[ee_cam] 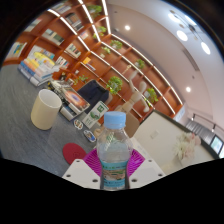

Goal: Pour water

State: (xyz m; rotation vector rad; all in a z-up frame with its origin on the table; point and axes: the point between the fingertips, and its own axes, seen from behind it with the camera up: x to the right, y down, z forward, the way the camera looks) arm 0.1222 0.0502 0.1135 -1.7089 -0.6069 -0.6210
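Observation:
A clear plastic water bottle (114,152) with a pale blue cap and a light label stands upright between my fingers. Both magenta pads (94,162) press against its sides, so my gripper (114,166) is shut on it. A cream-coloured cup (45,108) stands on the table well beyond the fingers to the left, apart from the bottle. The view is tilted, so the table and room slope. The bottle's lower part is hidden by the gripper body.
A red round object (75,152) lies on the table just left of the fingers. Small items and a dark box (92,95) sit further back beside the cup. Wooden shelves (95,45) line the wall behind. A white table and chairs (180,140) stand to the right.

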